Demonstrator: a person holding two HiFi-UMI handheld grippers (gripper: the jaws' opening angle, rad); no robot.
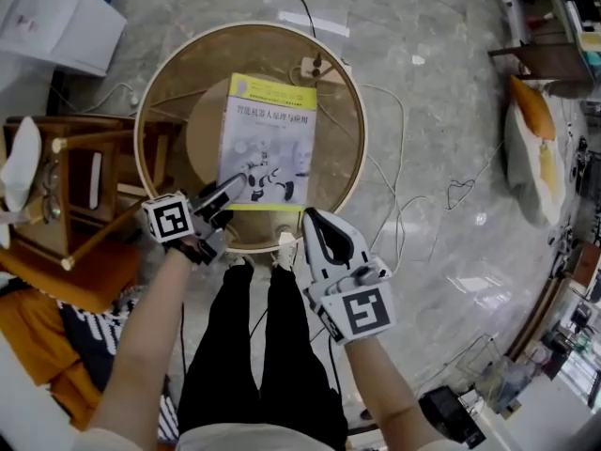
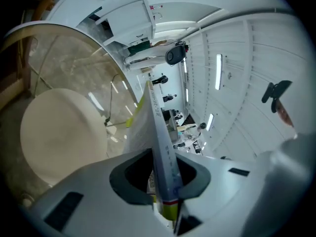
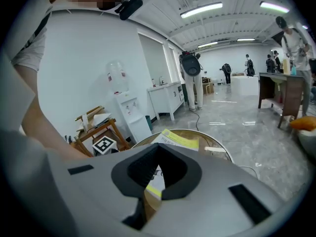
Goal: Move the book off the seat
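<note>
The book [image 1: 268, 139], white with yellow bands at top and bottom, lies over the round glass-topped seat [image 1: 352, 111]. My left gripper [image 1: 230, 191] is shut on its near left corner. In the left gripper view the book [image 2: 158, 127] runs edge-on between the jaws of the left gripper [image 2: 165, 181], and the seat's cream disc [image 2: 59, 132] lies below it to the left. My right gripper [image 1: 315, 224] hovers at the seat's near rim, right of the book's near edge, shut on nothing. The right gripper view shows the right gripper [image 3: 157, 149] with the book [image 3: 180, 139] beyond it.
A wooden chair [image 1: 84, 186] stands left of the seat. A power strip [image 1: 315, 67] and a cable [image 1: 404, 158] lie behind and to the right. The person's legs [image 1: 263, 346] stand just before the near rim. A white box [image 1: 56, 17] sits far left.
</note>
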